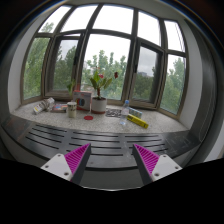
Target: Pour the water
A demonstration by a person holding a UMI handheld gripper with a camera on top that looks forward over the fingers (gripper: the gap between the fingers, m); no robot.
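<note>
My gripper [112, 160] is open and empty, its two fingers with magenta pads [76, 158] spread wide over a grey slatted shelf [110, 135]. Far beyond the fingers, on the window sill [165, 122], a white pot with a flowering plant [98, 102] stands beside a dark cup [84, 100] and a small pale container [72, 110]. I cannot tell which of these holds water. Nothing is between the fingers.
A bay window [105, 55] with trees outside curves behind the sill. Flat boxes or books [40, 106] lie at the sill's left end. A yellow object [137, 120] and a clear wrapped thing [118, 112] lie right of the pot.
</note>
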